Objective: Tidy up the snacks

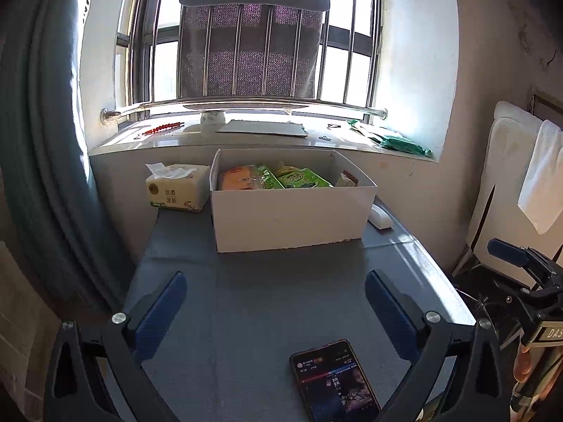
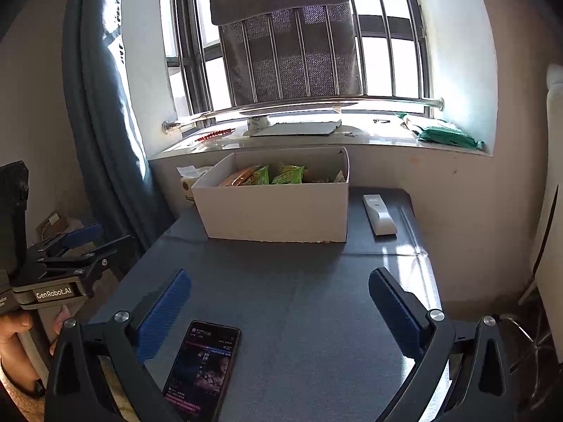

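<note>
A white rectangular box (image 1: pixel 292 218) sits at the centre of the frame on a grey table (image 1: pixel 267 302), its long axis running left to right, open top up. Inside lie snacks (image 1: pixel 274 177): an orange packet at left, green packets beside it. The left gripper (image 1: pixel 276 311) and right gripper (image 2: pixel 279 313) hover low in frame, both spread wide and holding nothing.

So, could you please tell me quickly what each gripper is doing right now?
Left gripper: open, holding nothing, above the table.
Right gripper: open, holding nothing, above the same table, short of the white box.
</note>
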Demonstrator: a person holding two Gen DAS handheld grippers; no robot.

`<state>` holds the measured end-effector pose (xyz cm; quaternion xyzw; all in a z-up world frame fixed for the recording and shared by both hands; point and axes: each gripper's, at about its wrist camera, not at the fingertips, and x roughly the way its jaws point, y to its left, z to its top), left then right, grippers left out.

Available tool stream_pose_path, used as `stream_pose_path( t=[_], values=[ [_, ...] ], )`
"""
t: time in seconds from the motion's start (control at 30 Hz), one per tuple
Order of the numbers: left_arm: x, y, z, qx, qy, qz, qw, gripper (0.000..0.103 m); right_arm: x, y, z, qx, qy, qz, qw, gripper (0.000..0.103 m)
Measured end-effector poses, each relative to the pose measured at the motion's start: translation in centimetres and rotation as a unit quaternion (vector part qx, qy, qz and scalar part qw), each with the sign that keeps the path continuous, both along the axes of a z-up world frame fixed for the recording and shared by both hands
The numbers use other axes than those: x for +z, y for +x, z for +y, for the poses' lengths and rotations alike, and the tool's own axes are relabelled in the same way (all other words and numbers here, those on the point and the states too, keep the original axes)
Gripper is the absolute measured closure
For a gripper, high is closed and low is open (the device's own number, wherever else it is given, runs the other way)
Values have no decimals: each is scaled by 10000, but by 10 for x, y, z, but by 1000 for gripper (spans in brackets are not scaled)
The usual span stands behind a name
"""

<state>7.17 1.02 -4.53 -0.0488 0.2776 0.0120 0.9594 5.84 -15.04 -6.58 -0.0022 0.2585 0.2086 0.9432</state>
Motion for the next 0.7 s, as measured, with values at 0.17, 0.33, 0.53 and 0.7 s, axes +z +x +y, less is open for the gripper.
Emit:
stream_pose_path(
  t=[0.17, 0.33, 0.53, 0.7],
  values=[
    [-1, 2, 1, -23, -29, 50, 10000, 0, 1, 0, 0, -12, -1, -3, 10000, 0],
    [0, 2, 0, -48, -18, 18, 10000, 0, 1, -2, 2, 2, -23, -9, 10000, 0],
    [0, 1, 0, -54, -19, 20, 10000, 0, 0, -2, 3, 5, -37, 4, 10000, 0],
    [0, 1, 0, -57, -14, 29, 10000, 0, -1, -3, 3, -6, -39, 11, 10000, 0]
  ],
)
